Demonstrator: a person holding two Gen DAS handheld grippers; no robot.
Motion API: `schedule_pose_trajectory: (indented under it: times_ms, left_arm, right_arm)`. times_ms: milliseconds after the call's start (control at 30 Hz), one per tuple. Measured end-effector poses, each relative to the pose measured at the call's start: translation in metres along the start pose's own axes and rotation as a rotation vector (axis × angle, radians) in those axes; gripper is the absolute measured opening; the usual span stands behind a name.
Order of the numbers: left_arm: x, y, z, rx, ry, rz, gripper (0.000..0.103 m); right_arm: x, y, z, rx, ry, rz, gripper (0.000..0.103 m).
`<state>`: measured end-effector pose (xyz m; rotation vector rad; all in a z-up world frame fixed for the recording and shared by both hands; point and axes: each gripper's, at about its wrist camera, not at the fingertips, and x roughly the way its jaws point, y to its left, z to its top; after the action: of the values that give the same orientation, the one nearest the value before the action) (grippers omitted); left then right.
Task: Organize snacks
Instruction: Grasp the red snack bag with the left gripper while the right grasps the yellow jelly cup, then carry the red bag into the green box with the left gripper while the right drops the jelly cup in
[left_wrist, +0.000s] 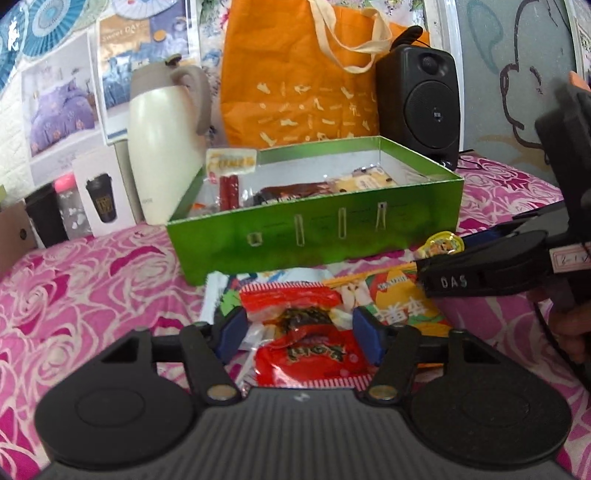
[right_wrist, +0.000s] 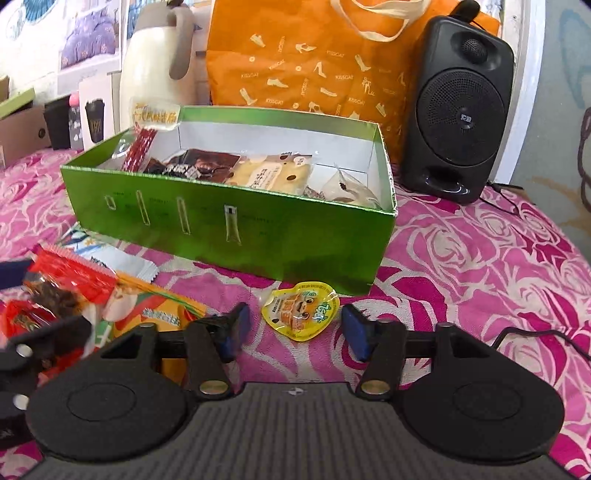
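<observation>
Right wrist view, yellow jelly cup (right_wrist: 300, 313), cartoon lid, beside green box (right_wrist: 229, 236)

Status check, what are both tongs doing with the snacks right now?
Left tongs straddle red snack packet, grip unclear. Right tongs open around yellow jelly cup on the cloth. Green box just beyond, nothing blocking.

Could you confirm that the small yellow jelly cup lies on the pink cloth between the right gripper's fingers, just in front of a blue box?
Not quite: the box is green, not blue. The right wrist view shows it, with the yellow jelly cup on the pink cloth between the right gripper fingers, just in front of it.
</observation>
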<state>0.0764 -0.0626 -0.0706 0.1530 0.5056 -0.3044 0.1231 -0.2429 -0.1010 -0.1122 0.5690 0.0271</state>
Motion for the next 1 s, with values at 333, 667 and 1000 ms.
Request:
schedule_pose_trajectory:
  times_ms: [333,667,1000]
  left_arm:
    - [-0.012,0.011,0.0,-0.06,-0.031,-0.005,0.035]
    - [-0.036,0.026,0.002,-0.104,-0.049,0.016,0.029]
    - [-0.051,0.038,0.003,-0.129,-0.059,0.075,0.021]
  right_arm:
    - [-0.018,0.007,0.001,-0.029,-0.074,-0.027,0.06]
    - [-0.079,0.02,-0.009,0.024,-0.193,0.01,0.06]
    - [-0.129,0.051,-0.026,0.086,-0.304,0.06,0.06]
